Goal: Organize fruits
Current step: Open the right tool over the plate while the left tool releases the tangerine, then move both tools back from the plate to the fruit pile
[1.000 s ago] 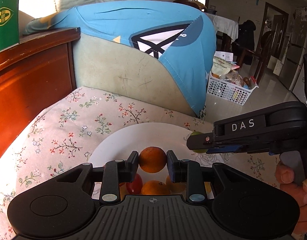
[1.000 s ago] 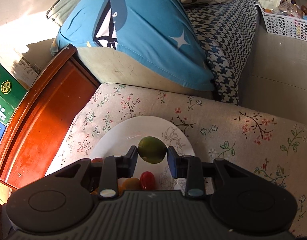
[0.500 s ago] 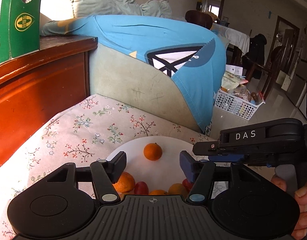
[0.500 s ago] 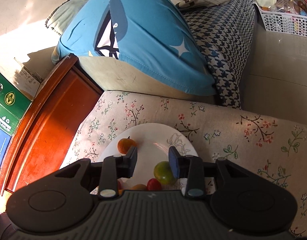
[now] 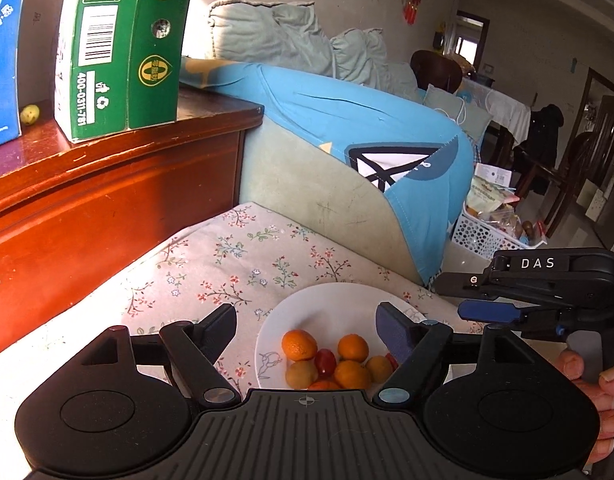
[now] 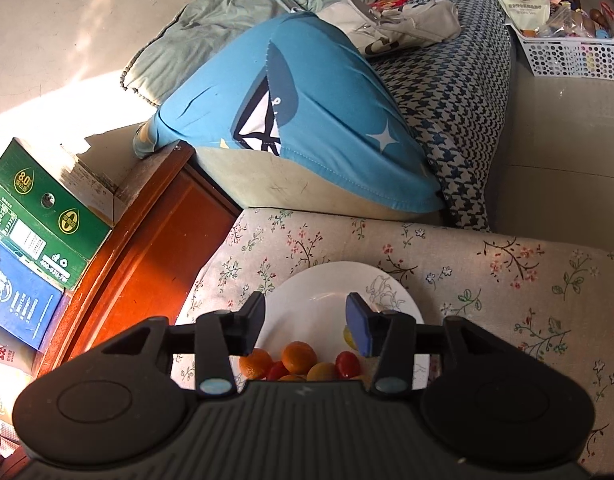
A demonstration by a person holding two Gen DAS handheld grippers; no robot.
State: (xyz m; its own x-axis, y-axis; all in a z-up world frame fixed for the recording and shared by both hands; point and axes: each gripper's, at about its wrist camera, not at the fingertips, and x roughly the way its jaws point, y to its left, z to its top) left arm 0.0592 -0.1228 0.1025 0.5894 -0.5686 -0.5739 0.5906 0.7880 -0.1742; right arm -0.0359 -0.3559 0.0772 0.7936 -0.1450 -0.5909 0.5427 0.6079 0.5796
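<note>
A white plate point(image 5: 331, 300) lies on the floral cloth point(image 5: 227, 264) and holds several fruits: oranges point(image 5: 299, 345), a red tomato point(image 5: 325, 361) and yellowish fruits point(image 5: 301, 374). My left gripper point(image 5: 307, 320) hovers above the plate, its jaws opening wide with nothing between them. The right gripper point(image 5: 463, 296) comes in from the right, held by a hand point(image 5: 595, 392). In the right wrist view the right gripper point(image 6: 305, 316) hangs over the same plate point(image 6: 327, 280), its jaws opening and empty. Below it lie oranges point(image 6: 298, 356) and a tomato point(image 6: 348, 363). A green fruit point(image 6: 349, 336) peeks from behind the right finger.
A red-brown wooden cabinet point(image 5: 107, 200) stands to the left with a green carton point(image 5: 119, 40) and a small green fruit point(image 5: 30, 114) on top. Behind the plate a blue cushion point(image 5: 347, 120) leans on the sofa. A white basket point(image 5: 487, 236) sits on the floor at the right.
The left gripper let go of an orange and the right one let go of a green fruit; both fruits now lie on the plate. Both grippers rose, drew back, and their jaws widened.
</note>
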